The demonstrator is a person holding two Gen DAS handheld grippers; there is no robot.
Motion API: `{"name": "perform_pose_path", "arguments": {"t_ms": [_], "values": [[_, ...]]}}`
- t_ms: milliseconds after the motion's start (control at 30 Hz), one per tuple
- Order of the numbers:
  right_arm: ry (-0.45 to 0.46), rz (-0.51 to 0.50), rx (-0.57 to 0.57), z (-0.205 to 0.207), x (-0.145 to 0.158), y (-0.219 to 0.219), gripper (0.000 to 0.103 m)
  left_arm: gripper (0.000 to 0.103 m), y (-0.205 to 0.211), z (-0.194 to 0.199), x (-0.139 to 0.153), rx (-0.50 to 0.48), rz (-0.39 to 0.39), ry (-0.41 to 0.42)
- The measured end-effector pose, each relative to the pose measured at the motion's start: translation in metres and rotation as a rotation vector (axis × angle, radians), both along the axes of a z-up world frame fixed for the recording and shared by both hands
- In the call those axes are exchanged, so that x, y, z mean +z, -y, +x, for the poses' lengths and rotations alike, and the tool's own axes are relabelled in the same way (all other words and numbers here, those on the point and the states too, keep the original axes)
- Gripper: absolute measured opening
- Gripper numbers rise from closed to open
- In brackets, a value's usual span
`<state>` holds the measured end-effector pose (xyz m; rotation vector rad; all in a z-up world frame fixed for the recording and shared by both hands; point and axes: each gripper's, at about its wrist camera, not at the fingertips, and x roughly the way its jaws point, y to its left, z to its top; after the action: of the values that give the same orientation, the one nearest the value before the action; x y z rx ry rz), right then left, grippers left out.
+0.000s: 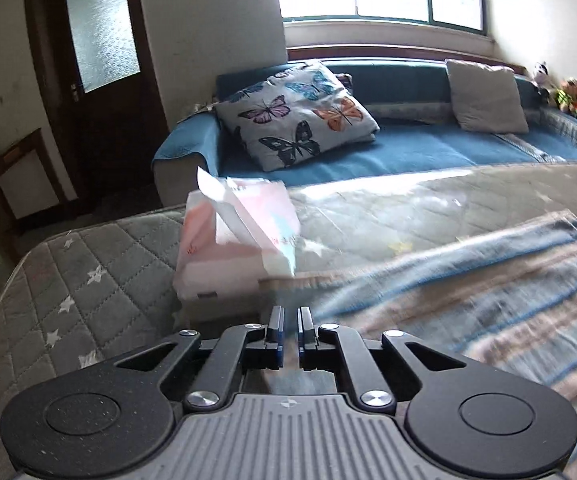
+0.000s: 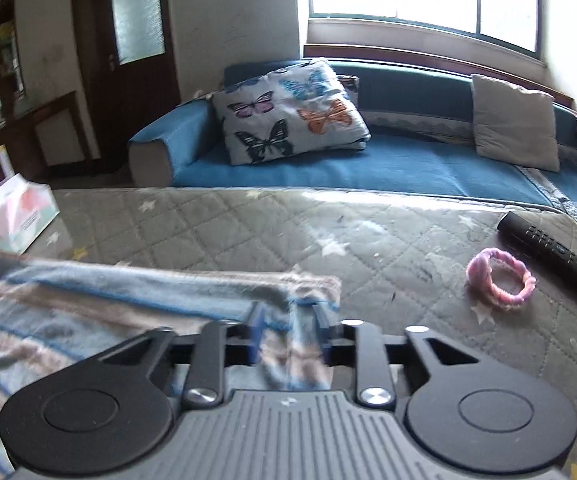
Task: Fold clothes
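A blue and beige striped cloth (image 1: 468,292) lies on the grey quilted table cover (image 1: 88,280). It also shows in the right wrist view (image 2: 88,304). My left gripper (image 1: 290,316) sits at the cloth's left corner, its jaws nearly together with a thin edge of cloth between them. My right gripper (image 2: 288,320) is at the cloth's right corner with a bunched fold of the cloth caught between its jaws. The cloth looks blurred.
A pink and white tissue box (image 1: 236,236) stands just beyond my left gripper, also in the right wrist view (image 2: 18,216). A black remote (image 2: 552,256) and a pink hair band (image 2: 500,280) lie right. A blue sofa (image 2: 368,164) with pillows is behind.
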<state>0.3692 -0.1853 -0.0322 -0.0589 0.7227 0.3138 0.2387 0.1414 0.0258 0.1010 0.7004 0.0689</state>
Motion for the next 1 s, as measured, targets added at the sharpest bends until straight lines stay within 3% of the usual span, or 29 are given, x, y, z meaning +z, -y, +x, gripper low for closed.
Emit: {"name": "perform_pose_path", "arguments": {"t_ms": [100, 300, 367, 533, 833, 1000], "values": [[-0.028, 0.001, 0.044, -0.019, 0.004, -0.004, 0.040, 0.008, 0.009, -0.020, -0.003, -0.035, 0.004, -0.028], [-0.086, -0.034, 0.162, -0.070, 0.007, -0.021, 0.057, 0.008, 0.028, -0.066, -0.010, -0.102, 0.011, -0.064], [-0.104, -0.050, 0.199, -0.088, 0.006, -0.027, 0.060, 0.013, 0.035, -0.083, -0.012, -0.115, 0.012, -0.065], [-0.134, -0.078, 0.297, -0.136, 0.001, -0.040, 0.067, 0.014, 0.054, -0.122, -0.014, -0.167, 0.003, -0.052], [-0.076, -0.130, 0.456, -0.227, 0.001, -0.058, 0.079, 0.018, 0.108, -0.194, -0.026, -0.345, 0.042, -0.021], [-0.017, -0.196, 0.519, -0.261, -0.003, -0.069, 0.084, 0.018, 0.133, -0.226, -0.035, -0.448, 0.128, -0.004]]}}
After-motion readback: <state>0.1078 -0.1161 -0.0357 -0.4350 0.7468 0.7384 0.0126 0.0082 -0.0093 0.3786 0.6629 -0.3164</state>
